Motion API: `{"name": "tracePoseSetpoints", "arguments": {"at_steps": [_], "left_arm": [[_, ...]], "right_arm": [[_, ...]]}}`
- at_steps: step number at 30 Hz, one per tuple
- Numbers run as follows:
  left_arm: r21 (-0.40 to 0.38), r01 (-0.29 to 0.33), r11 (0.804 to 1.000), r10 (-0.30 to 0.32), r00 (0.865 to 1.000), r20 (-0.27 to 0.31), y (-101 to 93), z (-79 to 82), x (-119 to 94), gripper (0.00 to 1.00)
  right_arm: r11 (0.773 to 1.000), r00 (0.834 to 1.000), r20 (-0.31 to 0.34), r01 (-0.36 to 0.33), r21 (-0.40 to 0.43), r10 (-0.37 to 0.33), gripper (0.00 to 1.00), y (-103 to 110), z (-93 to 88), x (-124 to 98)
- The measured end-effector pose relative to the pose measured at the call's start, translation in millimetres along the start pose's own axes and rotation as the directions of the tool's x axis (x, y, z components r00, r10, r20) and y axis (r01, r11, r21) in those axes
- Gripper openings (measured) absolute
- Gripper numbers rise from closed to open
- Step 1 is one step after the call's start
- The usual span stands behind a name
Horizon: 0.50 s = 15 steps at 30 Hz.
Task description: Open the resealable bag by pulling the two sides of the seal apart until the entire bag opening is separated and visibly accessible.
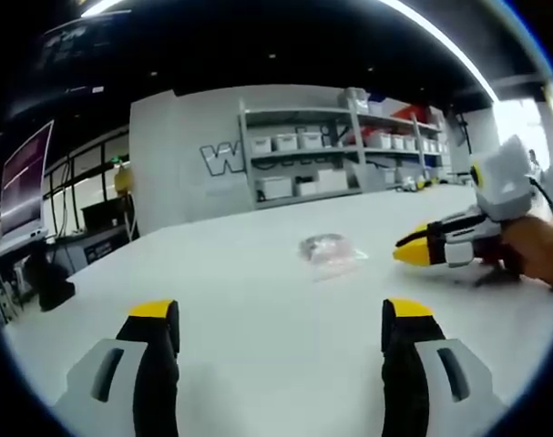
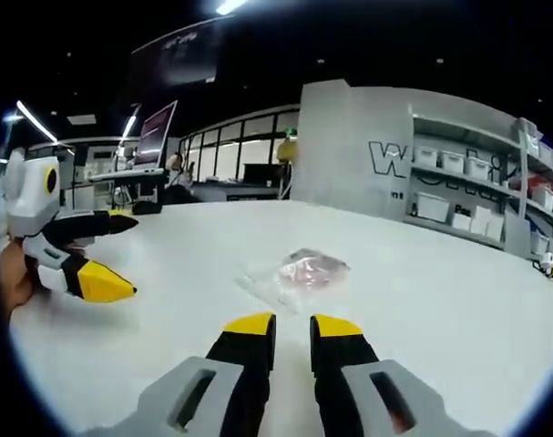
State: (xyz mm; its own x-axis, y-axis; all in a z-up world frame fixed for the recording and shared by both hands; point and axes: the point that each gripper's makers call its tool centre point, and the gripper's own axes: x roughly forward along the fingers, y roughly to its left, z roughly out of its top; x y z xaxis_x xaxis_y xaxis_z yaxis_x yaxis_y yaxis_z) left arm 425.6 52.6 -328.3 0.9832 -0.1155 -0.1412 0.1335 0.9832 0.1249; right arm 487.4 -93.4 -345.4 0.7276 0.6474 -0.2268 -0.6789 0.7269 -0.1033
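Observation:
A small clear resealable bag (image 1: 329, 250) with pinkish contents lies flat on the white table (image 1: 212, 273), apart from both grippers. My left gripper (image 1: 281, 314) is open, its yellow-tipped jaws spread wide, and the bag sits ahead and slightly right of it. From the right side, my right gripper (image 1: 405, 255) reaches in near the bag, held by a hand (image 1: 536, 250). In the right gripper view, the bag (image 2: 303, 270) rests just beyond my right gripper (image 2: 292, 326), whose jaws stand close together with nothing between them. The left gripper (image 2: 121, 257) appears at the left, open.
Grey shelves with white bins (image 1: 303, 155) line the wall behind the table, also seen as shelving (image 2: 467, 182) on the right. A monitor (image 1: 25, 177) and desks stand at the far left. Bare tabletop (image 2: 422, 300) surrounds the bag.

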Motion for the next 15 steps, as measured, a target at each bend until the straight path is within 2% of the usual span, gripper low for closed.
{"name": "tracePoseSetpoints", "arguments": {"at_steps": [8,15], "left_arm": [[-0.002,0.001,1.000,-0.001,1.000,-0.001,-0.2,0.1,-0.4,0.91],[-0.003,0.000,1.000,0.000,1.000,-0.001,-0.4,0.5,-1.5,0.91]], "right_arm": [[1.000,1.000,-0.004,0.001,-0.007,-0.001,0.13,-2.6,-1.3,1.5],[1.000,1.000,-0.021,-0.015,-0.026,0.015,0.13,-2.6,-0.7,17.3]]}}
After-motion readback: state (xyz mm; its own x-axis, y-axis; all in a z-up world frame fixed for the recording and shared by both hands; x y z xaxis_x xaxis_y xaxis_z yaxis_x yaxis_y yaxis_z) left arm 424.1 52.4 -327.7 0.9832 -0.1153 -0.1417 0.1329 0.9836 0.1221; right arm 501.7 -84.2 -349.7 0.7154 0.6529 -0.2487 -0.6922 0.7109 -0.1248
